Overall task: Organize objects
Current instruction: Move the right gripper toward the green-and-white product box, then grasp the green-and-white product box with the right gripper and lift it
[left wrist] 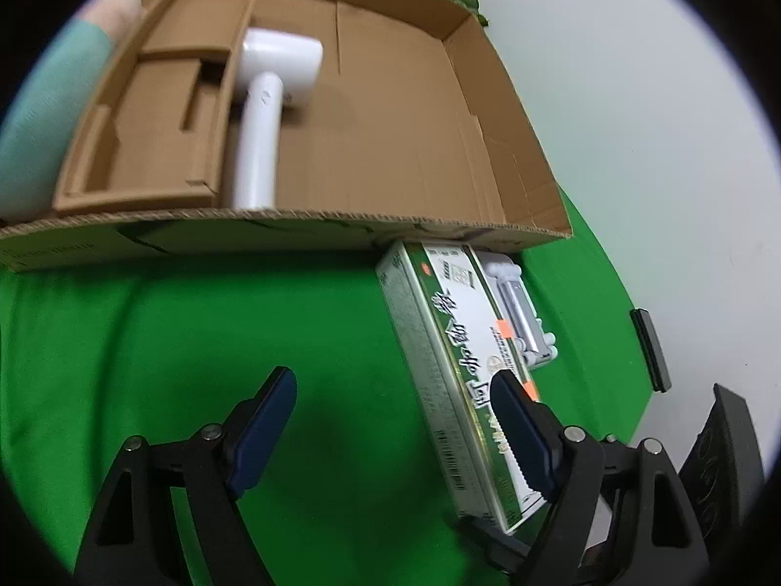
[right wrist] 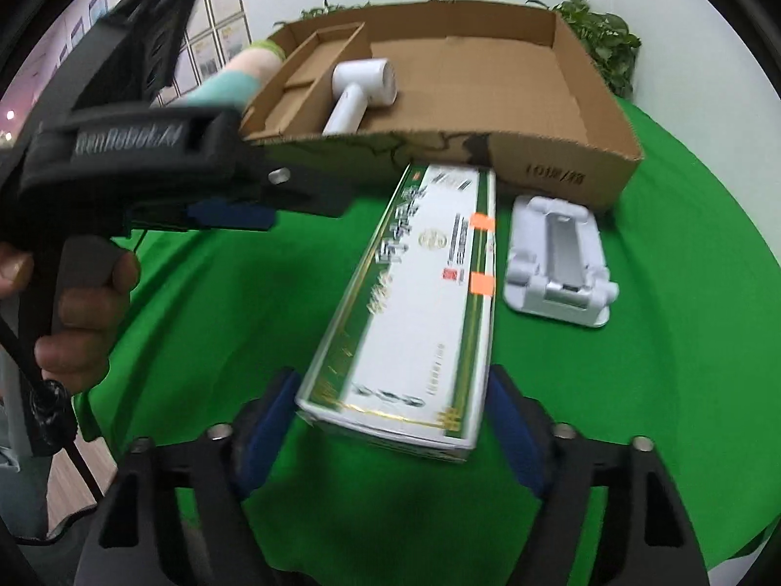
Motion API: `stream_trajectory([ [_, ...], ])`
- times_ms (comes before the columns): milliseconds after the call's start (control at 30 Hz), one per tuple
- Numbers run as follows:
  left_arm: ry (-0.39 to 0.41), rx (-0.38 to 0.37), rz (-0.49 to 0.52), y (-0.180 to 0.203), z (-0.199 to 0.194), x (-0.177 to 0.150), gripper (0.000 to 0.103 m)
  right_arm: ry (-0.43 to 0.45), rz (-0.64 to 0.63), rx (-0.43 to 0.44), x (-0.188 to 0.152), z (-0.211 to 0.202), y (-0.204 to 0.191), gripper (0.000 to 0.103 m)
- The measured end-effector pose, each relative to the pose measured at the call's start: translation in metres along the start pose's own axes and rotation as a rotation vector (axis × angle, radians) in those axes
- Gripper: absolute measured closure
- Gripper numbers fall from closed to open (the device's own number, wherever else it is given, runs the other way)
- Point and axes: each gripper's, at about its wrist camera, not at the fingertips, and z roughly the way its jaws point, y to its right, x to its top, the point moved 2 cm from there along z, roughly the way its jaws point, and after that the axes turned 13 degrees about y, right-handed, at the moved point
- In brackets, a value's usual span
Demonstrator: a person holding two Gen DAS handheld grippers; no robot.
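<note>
A long green-and-white box (right wrist: 420, 303) lies on the green cloth, its far end against an open cardboard box (right wrist: 561, 166). My right gripper (right wrist: 390, 415) is open, and its blue pads flank the box's near end. My left gripper (left wrist: 395, 415) is open and empty above the cloth, and its right pad overlaps the box's (left wrist: 454, 356) top. It shows in the right wrist view (right wrist: 229, 212), hand-held at left. A white hair dryer (left wrist: 263, 112) lies in the cardboard box (left wrist: 390, 146). A white stand (right wrist: 561, 263) lies right of the long box.
A smaller cardboard insert tray (left wrist: 161, 112) sits in the left of the carton. A teal-and-pink bundle (right wrist: 239, 80) lies left of the carton. Green plants (right wrist: 605, 44) stand behind it by the white wall. A black strip (left wrist: 649, 349) is at the cloth's right edge.
</note>
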Motion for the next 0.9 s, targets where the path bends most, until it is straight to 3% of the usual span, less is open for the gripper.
stream_trajectory([
  [267,-0.062,-0.073,-0.042,0.011,0.011,-0.026,0.023,0.007,0.032,0.007,-0.007,-0.014,0.000,0.038],
  [500,-0.063,-0.147,-0.072,0.029,0.000,-0.053,0.023,-0.008,0.113,0.090,-0.023,-0.035,-0.005,0.039],
  [667,-0.066,-0.149,-0.079,0.035,-0.005,-0.063,0.033,-0.009,0.176,0.161,-0.028,-0.040,-0.008,0.040],
  [733,-0.063,-0.134,-0.087,0.032,-0.006,-0.063,0.043,-0.005,0.169,0.158,-0.028,-0.040,-0.010,0.040],
  [900,-0.061,-0.147,-0.155,0.020,-0.009,-0.062,0.046,0.006,0.099,0.126,-0.028,-0.040,-0.020,0.040],
])
